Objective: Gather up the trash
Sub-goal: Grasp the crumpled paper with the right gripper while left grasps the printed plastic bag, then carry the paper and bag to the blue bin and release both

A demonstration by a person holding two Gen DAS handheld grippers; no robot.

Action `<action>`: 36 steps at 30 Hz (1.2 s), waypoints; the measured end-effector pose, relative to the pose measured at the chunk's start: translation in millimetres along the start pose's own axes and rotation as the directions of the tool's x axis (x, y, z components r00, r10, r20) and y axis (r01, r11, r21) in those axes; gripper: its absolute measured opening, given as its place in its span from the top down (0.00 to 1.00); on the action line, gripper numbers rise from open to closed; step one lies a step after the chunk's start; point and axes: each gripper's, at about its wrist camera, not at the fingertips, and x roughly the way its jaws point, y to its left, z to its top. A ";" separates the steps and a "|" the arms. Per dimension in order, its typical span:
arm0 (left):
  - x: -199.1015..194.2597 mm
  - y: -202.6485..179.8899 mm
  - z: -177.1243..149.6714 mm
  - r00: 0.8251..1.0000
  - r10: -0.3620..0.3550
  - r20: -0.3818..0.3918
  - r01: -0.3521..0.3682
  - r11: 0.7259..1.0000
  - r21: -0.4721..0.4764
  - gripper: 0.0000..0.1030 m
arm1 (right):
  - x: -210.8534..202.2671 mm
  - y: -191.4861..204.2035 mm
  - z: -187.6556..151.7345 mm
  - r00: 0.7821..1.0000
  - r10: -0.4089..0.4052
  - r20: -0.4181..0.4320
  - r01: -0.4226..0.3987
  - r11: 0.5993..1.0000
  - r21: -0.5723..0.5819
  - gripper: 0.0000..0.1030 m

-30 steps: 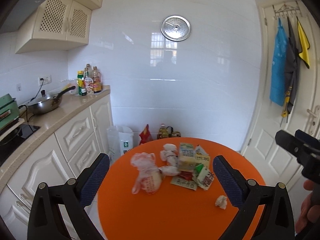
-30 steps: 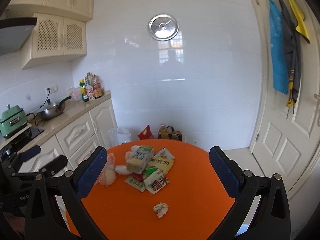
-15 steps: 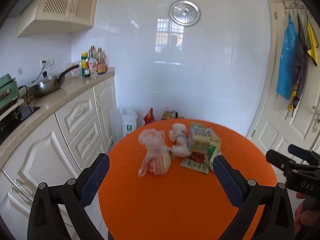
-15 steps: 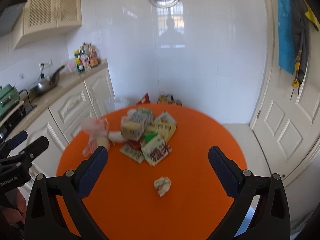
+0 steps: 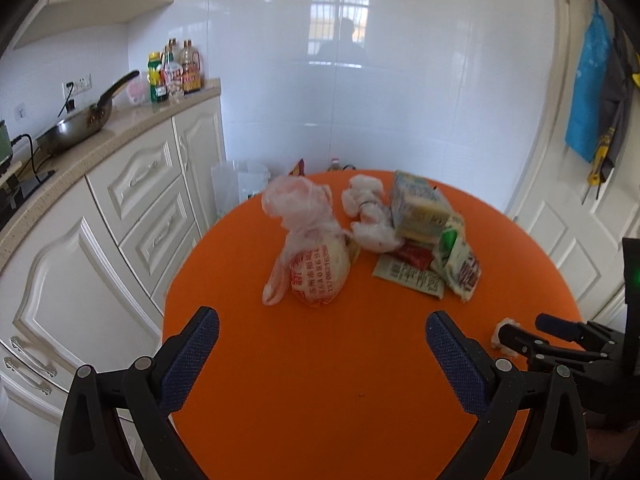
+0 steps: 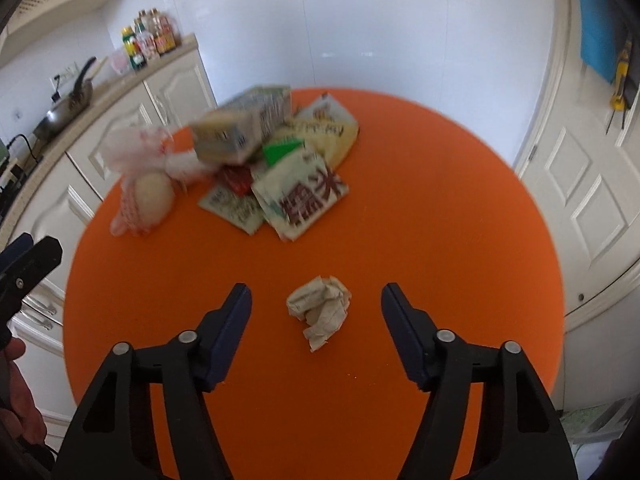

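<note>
Your right gripper has just been closing, yet its fingers stand apart with the paper wad between them, untouched, on the orange worktop. Your left gripper is wide open and holds nothing; the bag and wrappers lie ahead of its fingers.

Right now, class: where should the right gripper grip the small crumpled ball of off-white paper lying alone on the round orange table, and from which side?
Grip the small crumpled ball of off-white paper across its bulky upper part, coming steeply from above. It lies loose between the right gripper fingers, whose jaws have just been closing but do not yet touch it. The thin lower tail would probably slip.
</note>
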 end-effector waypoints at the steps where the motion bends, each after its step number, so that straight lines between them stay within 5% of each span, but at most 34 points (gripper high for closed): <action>1: 7.0 0.6 4.0 1.000 0.003 -0.009 -0.003 1.000 -0.003 0.01 | 5.6 -0.6 -1.4 1.000 0.006 -0.013 -0.006 1.000 0.003 0.40; 5: 31.3 1.0 17.6 1.000 0.014 -0.026 -0.014 1.000 -0.009 0.01 | 22.9 -1.6 -3.6 0.999 0.017 -0.051 -0.017 1.000 0.001 0.63; 8: 48.8 -1.3 23.6 0.999 0.020 -0.037 -0.021 1.000 -0.006 0.01 | 27.1 -1.5 -5.7 0.999 0.013 -0.051 -0.014 1.000 -0.017 0.69; 20: 120.2 -12.3 60.6 0.998 0.041 -0.053 -0.041 0.999 0.015 0.01 | 28.0 7.3 29.1 0.996 0.084 0.000 -0.084 0.996 -0.044 0.71; 30: 230.5 -15.5 95.3 0.983 0.098 -0.153 -0.090 0.994 0.059 0.04 | 30.4 0.6 51.3 0.994 0.108 0.021 -0.107 0.994 -0.020 0.71; 32: 250.2 -12.8 102.1 0.983 0.048 -0.177 -0.042 0.998 0.036 0.17 | 30.6 -1.0 51.8 0.994 0.110 0.020 -0.110 0.994 -0.013 0.71; 34: 262.1 -12.1 105.6 0.981 -0.008 -0.192 0.012 1.000 0.017 0.42 | 30.7 -3.5 51.6 0.994 0.107 0.021 -0.107 0.994 -0.012 0.71; 36: 272.5 -13.0 110.7 0.982 -0.033 -0.188 0.036 0.999 0.011 0.45 | 29.7 -6.3 50.8 0.994 0.109 0.023 -0.109 0.994 -0.005 0.71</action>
